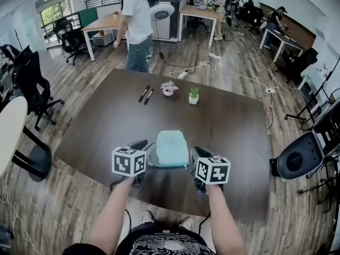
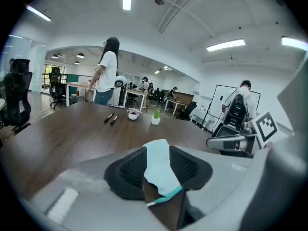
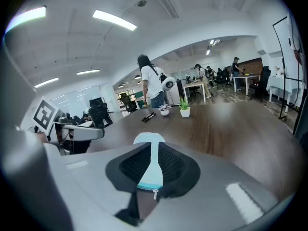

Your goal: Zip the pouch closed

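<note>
A light teal pouch (image 1: 171,147) hangs in the air over the near part of the dark table (image 1: 228,121), held by its two ends. My left gripper (image 1: 142,146) is shut on the pouch's left end. In the left gripper view the fabric (image 2: 156,153) fills the gap between the black pads (image 2: 130,170), with a darker teal zipper band (image 2: 168,192) at the bottom. My right gripper (image 1: 197,155) is shut on the right end. There the pouch (image 3: 149,139) is pinched thin between the pads (image 3: 171,165), and a small zipper pull (image 3: 155,193) dangles below.
Two black pens (image 1: 146,94) and two small potted plants (image 1: 169,88) (image 1: 194,95) sit at the table's far side. A person (image 1: 137,25) stands beyond the far edge. Office chairs stand at the left (image 1: 32,84) and right (image 1: 300,155).
</note>
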A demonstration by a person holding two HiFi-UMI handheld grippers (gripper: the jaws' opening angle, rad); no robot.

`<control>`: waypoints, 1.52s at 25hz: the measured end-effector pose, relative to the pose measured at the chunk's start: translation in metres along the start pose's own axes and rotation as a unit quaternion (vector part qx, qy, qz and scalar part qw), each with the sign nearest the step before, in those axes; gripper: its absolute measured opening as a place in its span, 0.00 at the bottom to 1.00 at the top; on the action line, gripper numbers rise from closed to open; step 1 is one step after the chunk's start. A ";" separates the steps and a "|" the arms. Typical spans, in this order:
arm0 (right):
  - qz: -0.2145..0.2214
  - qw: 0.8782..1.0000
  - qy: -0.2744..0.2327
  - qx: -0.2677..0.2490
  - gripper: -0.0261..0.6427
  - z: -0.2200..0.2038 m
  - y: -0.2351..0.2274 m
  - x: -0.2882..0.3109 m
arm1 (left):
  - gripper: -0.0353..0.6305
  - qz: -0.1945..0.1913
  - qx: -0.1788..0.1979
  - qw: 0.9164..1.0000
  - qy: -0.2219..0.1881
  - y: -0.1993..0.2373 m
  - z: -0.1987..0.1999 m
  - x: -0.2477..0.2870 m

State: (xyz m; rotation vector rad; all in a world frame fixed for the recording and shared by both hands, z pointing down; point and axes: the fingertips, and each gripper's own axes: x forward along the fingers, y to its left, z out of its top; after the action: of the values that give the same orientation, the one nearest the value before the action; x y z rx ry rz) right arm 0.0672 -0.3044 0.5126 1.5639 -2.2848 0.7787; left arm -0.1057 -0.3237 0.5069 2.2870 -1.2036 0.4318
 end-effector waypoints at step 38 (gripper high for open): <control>-0.075 0.975 -0.185 -0.099 0.04 0.135 -0.014 -0.102 | 0.06 0.012 0.119 0.985 -0.123 -0.042 0.115 -0.040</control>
State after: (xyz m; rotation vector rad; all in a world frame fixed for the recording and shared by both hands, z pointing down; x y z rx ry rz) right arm 0.1302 -0.3055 0.3547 1.8824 -2.3609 0.2235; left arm -0.0888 -0.3430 0.3808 2.5938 -1.3635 0.3234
